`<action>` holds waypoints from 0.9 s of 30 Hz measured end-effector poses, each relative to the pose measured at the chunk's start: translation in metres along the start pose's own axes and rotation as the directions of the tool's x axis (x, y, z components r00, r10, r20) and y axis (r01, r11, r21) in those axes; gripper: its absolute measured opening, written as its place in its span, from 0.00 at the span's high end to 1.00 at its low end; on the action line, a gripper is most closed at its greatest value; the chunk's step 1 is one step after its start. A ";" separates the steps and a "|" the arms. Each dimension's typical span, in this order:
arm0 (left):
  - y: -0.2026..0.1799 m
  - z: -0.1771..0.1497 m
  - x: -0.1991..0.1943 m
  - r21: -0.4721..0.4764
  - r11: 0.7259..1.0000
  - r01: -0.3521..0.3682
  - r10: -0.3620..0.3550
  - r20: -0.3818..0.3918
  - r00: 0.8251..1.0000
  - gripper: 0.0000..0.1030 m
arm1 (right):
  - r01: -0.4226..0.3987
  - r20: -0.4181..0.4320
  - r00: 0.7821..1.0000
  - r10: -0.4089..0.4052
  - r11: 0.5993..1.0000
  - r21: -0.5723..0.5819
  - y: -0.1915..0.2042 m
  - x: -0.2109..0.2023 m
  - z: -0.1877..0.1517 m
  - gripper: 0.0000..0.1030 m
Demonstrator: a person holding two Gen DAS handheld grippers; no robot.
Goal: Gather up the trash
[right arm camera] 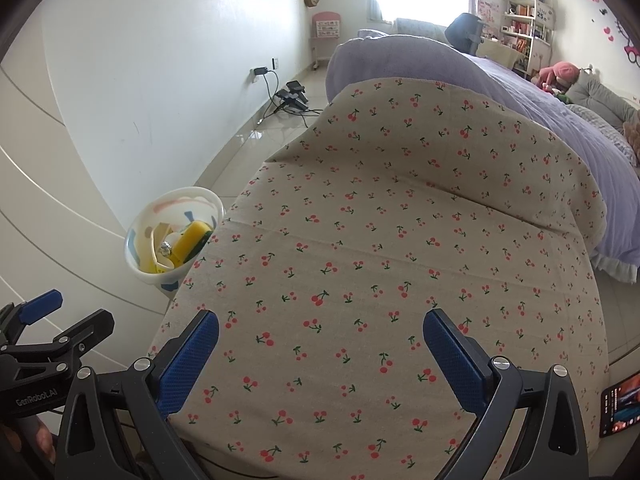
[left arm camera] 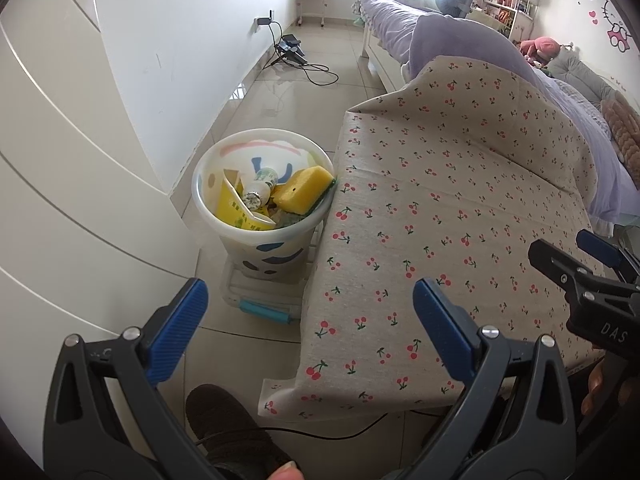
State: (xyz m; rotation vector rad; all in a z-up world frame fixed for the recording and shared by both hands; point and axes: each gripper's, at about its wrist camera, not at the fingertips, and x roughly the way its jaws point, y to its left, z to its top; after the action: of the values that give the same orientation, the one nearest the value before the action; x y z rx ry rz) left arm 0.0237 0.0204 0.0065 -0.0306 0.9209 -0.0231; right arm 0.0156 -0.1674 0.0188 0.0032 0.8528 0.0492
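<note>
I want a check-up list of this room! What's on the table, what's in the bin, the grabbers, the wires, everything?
Surface: cherry-print cloth covers the table; nothing seen on it.
Job's things: white bin beside the table holds a yellow sponge, a small bottle and a yellow carton.
Clutter: phone at the table's right edge.
Grippers: left gripper and right gripper both open, empty.
Cables: black cable on the floor near the wall plug.
Surroundings: bed, shelves, window.

"DAS" stands on the right gripper (left arm camera: 600,264) body; "GenRobot.AI" on the left gripper (right arm camera: 60,320) body, beside the cherry-print cloth (right arm camera: 400,260).
</note>
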 end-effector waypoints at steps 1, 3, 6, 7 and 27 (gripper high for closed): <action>0.000 0.000 0.000 0.000 1.000 0.000 0.000 0.001 1.000 0.01 | 0.001 -0.001 1.000 -0.001 1.000 0.001 0.000 0.000 0.000 0.00; -0.001 0.000 0.000 0.001 1.000 0.000 0.000 0.003 1.000 0.01 | 0.001 -0.002 1.000 -0.001 1.000 0.002 0.000 0.000 0.000 0.00; -0.002 0.000 -0.001 0.005 1.000 -0.003 0.003 0.007 1.000 0.01 | 0.000 -0.002 1.000 0.000 1.000 0.004 -0.001 0.000 0.000 0.00; -0.002 0.000 -0.002 0.005 1.000 -0.004 0.004 0.008 1.000 0.01 | 0.000 -0.003 1.000 0.000 1.000 0.005 -0.001 0.000 0.000 0.00; -0.004 0.000 -0.005 0.013 1.000 -0.002 0.002 0.022 1.000 0.01 | 0.008 -0.006 1.000 -0.008 1.000 0.011 -0.001 0.002 0.001 0.00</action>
State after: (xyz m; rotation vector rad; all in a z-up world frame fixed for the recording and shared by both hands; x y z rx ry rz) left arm 0.0213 0.0171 0.0105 -0.0179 0.8983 -0.0265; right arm 0.0172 -0.1682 0.0179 0.0097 0.8594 0.0367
